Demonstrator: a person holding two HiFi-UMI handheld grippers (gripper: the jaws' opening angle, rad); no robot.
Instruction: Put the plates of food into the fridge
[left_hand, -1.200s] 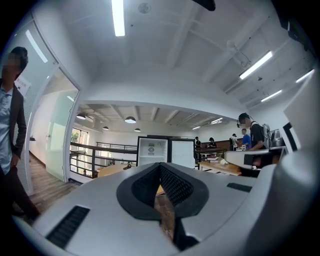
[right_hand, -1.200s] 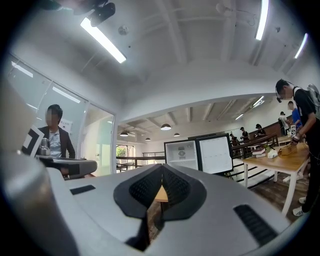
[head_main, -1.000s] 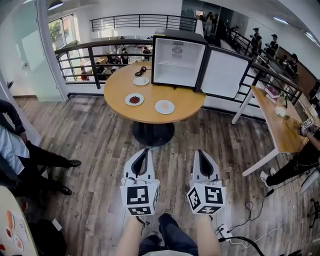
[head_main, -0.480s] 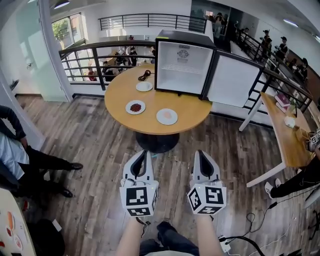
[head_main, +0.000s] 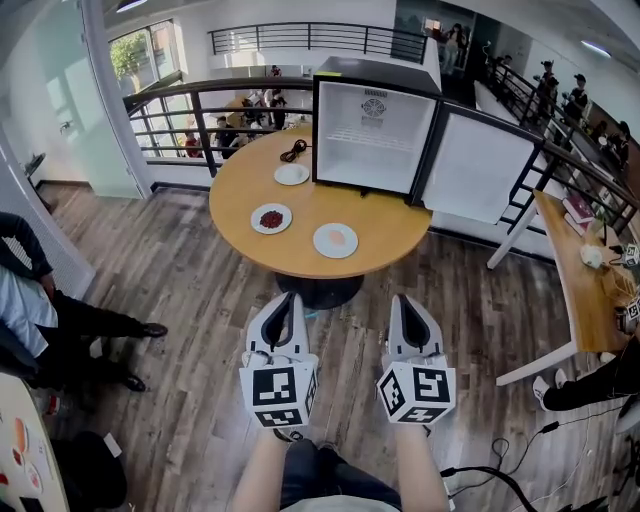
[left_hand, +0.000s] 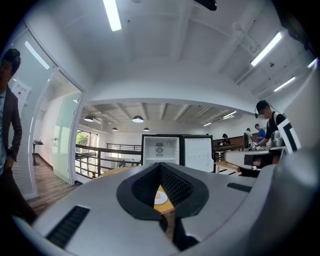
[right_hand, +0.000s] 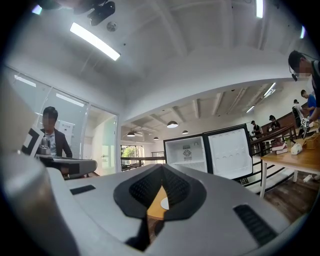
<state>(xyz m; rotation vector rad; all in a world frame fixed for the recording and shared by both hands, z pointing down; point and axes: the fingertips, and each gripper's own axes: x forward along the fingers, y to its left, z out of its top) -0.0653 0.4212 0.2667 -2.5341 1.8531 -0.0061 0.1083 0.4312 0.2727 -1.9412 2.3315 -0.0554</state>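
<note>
Three plates lie on the round wooden table (head_main: 375, 225): a white one (head_main: 291, 174) at the back, one with dark red food (head_main: 271, 218) at the left, one with pale orange food (head_main: 335, 240) nearest me. Behind them a small fridge (head_main: 375, 125) stands on the table, empty inside, its door (head_main: 488, 165) swung wide to the right. My left gripper (head_main: 290, 298) and right gripper (head_main: 405, 298) hover side by side over the floor, short of the table, both shut and holding nothing. Through the left gripper's (left_hand: 160, 165) jaws a plate (left_hand: 160, 198) shows; the right gripper (right_hand: 162, 169) also frames a plate (right_hand: 164, 203).
A black cable (head_main: 293, 150) lies near the table's far edge. A metal railing (head_main: 190, 120) runs behind the table. A person (head_main: 40, 320) stands at the left. A long wooden desk (head_main: 575, 270) is at the right, with cables (head_main: 500, 470) on the floor.
The table and fridge have come a little closer and lower in the head view. Both grippers keep their place side by side and stay shut.
</note>
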